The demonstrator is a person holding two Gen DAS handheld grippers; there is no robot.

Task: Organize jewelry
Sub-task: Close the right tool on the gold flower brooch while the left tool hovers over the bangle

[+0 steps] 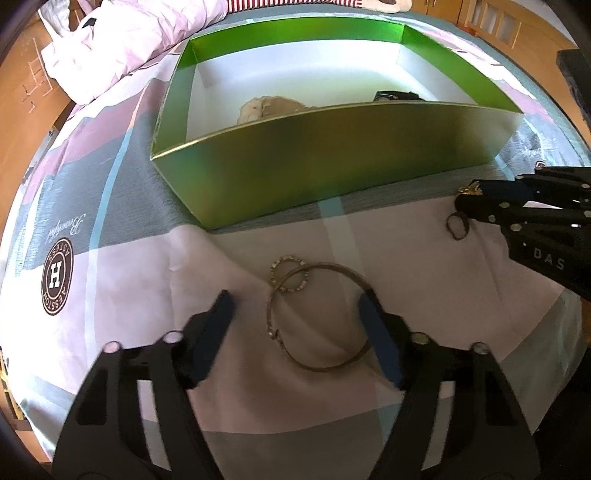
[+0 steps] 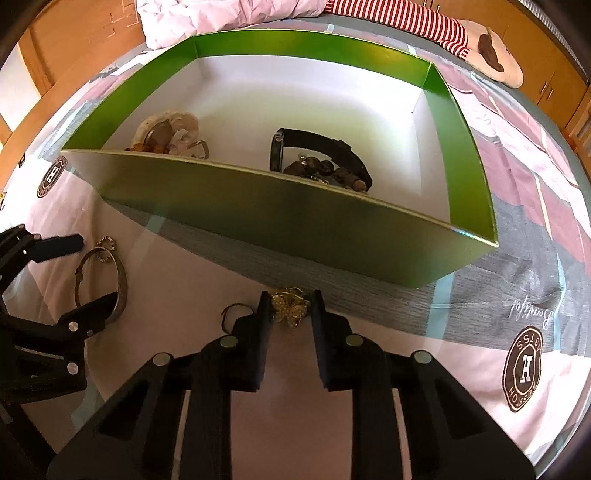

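Note:
A thin metal bangle [image 1: 321, 367] lies on the bedsheet between the fingers of my left gripper [image 1: 295, 308], which stands open. Its right finger is at the bangle's rim; the left finger is apart from it. A small studded ring [image 1: 275, 271] overlaps the bangle's far edge. My right gripper [image 2: 291, 306] is shut on a gold brooch [image 2: 290, 312], low over the sheet in front of the green box [image 2: 295, 221]. A small dark ring [image 2: 225, 314] lies just left of it. The same gripper [image 1: 469, 199] shows at the right of the left wrist view.
The green box [image 1: 332, 166] holds a black watch [image 2: 321, 142], dark beads [image 2: 317, 166] and a pale shell-like piece [image 2: 166, 125]. A pink quilt [image 1: 122, 40] and a striped plush [image 2: 406, 18] lie behind it. Round logos [image 1: 57, 280] mark the sheet.

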